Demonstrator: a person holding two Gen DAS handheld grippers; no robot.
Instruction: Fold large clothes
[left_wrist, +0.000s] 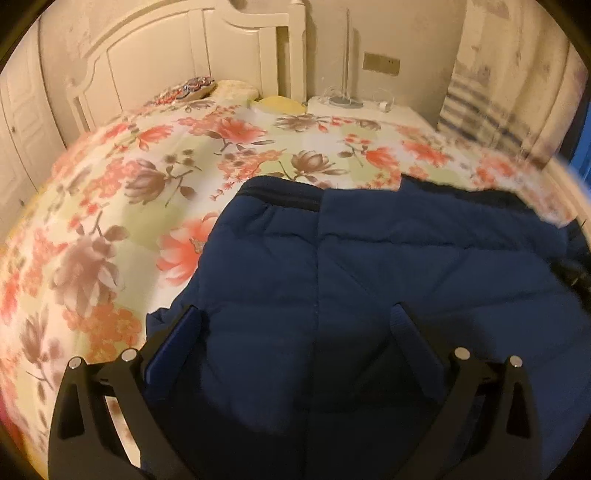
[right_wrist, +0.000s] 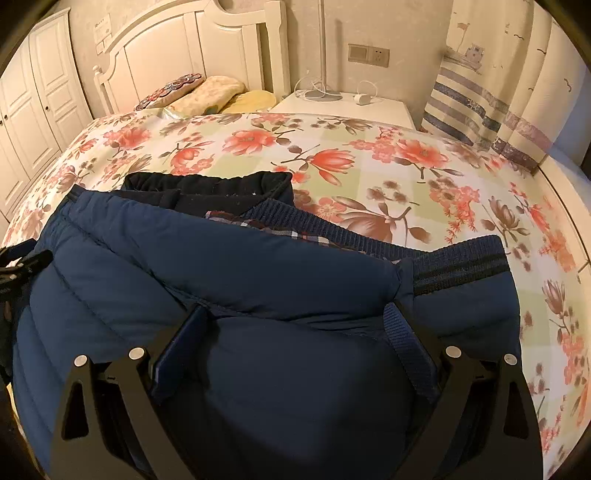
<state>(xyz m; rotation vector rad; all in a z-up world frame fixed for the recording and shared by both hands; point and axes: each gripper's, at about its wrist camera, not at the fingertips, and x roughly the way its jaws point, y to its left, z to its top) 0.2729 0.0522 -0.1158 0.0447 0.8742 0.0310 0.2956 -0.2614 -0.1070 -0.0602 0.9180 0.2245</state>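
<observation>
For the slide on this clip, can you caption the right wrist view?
Right tool open over a padded navy blue jacket with ribbed knit cuffs, lying on a floral-print bedspread before a white headboard.

My puffer jacket (right_wrist: 258, 280) is matt, quilted navy cloth with ribbed knit cuffs (right_wrist: 458, 262) (plaid lining inside). The floral bedsheet (right_wrist: 369, 155) looks smooth; the headboard (right_wrist: 192, 48) is painted wood.

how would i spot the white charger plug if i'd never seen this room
Start at the white headboard and go right to the white nightstand beside the bed. The charger plug lies on top, right of the lamp base: a small white block trailing a looped cable.
</observation>
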